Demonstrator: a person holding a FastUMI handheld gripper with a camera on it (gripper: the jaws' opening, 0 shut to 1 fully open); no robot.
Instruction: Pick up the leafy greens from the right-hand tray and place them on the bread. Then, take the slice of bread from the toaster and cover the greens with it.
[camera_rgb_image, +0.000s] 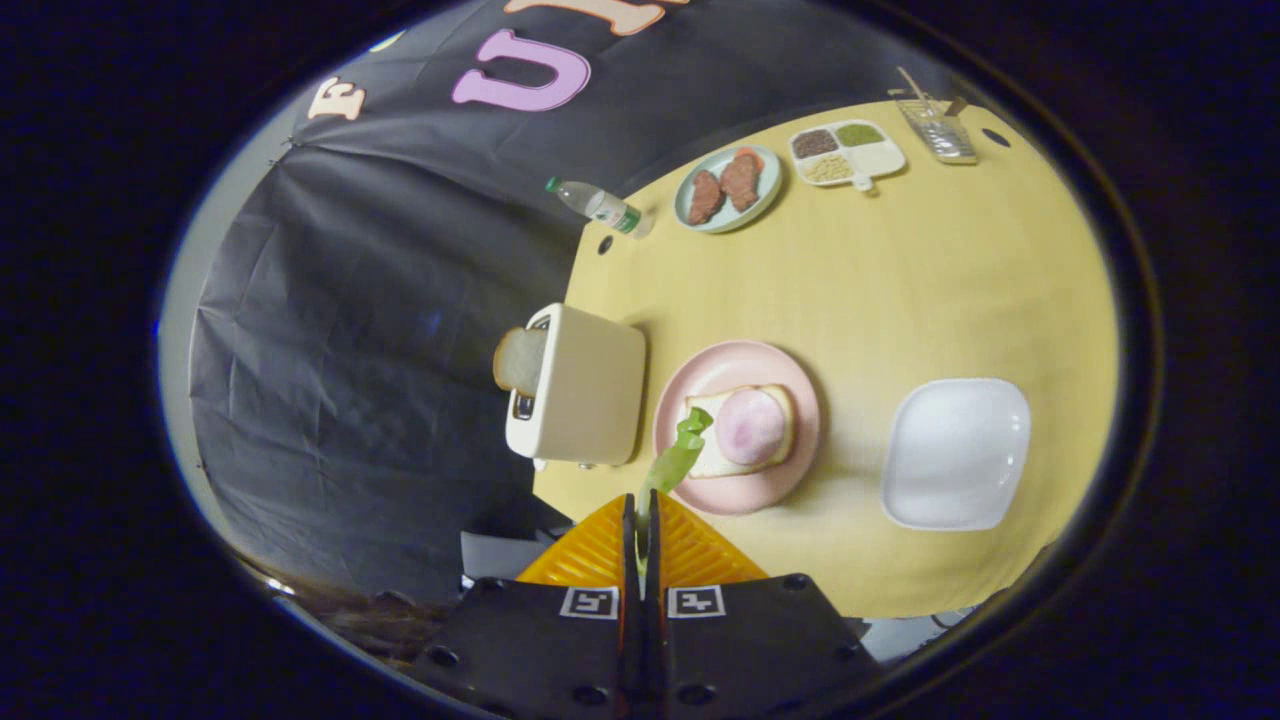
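My gripper (640, 510) is shut on the leafy greens (680, 450), which stick out ahead of the fingertips and hang over the near edge of the pink plate (770, 365). On that plate lies a slice of bread (715, 460) with a round pink slice of ham (752, 427) on top, just beyond the greens. Beside the plate stands a cream toaster (590, 390) with a slice of bread (520, 360) poking out of its slot. The white tray (955, 450) on the other side of the plate holds nothing.
Far across the yellow table (900, 270) are a pale green plate with two pieces of meat (727, 187), a divided dish of grains (846, 153), a clear holder with utensils (935, 128) and a water bottle (600, 207) at the table's edge.
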